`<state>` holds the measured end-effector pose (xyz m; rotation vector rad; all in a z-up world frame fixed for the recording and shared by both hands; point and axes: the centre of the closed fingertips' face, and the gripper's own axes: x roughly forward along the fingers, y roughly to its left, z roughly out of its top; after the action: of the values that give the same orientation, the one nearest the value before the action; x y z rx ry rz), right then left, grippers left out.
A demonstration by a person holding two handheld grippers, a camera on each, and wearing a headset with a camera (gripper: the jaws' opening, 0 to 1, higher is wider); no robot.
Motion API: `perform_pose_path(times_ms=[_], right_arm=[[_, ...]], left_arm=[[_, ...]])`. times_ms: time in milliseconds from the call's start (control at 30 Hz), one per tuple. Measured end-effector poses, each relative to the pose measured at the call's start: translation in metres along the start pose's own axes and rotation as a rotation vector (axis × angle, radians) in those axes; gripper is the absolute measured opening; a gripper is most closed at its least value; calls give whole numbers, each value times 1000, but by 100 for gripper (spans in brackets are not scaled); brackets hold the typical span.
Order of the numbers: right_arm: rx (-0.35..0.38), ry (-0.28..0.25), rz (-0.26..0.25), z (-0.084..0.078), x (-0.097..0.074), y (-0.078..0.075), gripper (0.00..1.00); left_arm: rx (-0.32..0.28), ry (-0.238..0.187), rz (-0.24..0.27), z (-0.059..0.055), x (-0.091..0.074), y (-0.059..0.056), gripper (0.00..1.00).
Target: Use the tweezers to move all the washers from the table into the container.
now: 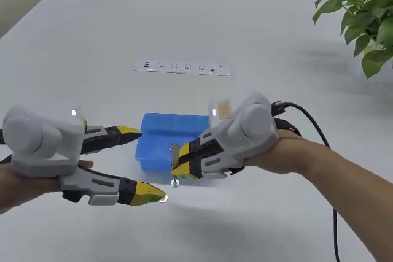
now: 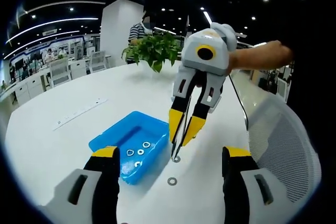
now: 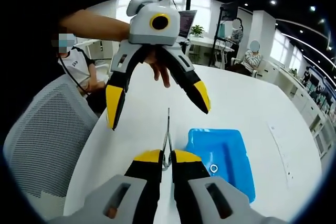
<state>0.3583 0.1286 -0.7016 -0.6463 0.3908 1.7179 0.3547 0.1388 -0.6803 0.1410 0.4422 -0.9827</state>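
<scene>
Left gripper (image 1: 141,162) hangs nearest me, jaws spread wide, empty. Just beyond, my right gripper (image 2: 185,128) pinches the tweezers (image 2: 178,141), tips at a washer (image 2: 177,158) on the table (image 1: 245,29) toward its near edge, beside the blue container (image 2: 105,141) holding more washers (image 2: 139,152).

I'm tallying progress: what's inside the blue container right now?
At least four washers lie on the floor of the blue container, seen in the left gripper view. In the head view the right gripper covers its near corner.
</scene>
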Motion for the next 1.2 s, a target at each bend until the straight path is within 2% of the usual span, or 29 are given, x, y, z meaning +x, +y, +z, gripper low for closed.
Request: perform_pose_path(times_ms=[300, 733, 900, 1200], right_arm=[[-3, -10, -13, 10, -10, -14, 8], [4, -15, -36, 11, -17, -34, 8], [12, -16, -51, 7, -19, -44, 8], [22, -5, -60, -3, -15, -53, 8]], left_arm=[[-7, -39, 27, 10, -1, 7, 99], [-19, -50, 28, 14, -1, 13, 99], [-18, -53, 29, 16, 1, 18, 99], [-16, -55, 23, 20, 7, 26, 99]])
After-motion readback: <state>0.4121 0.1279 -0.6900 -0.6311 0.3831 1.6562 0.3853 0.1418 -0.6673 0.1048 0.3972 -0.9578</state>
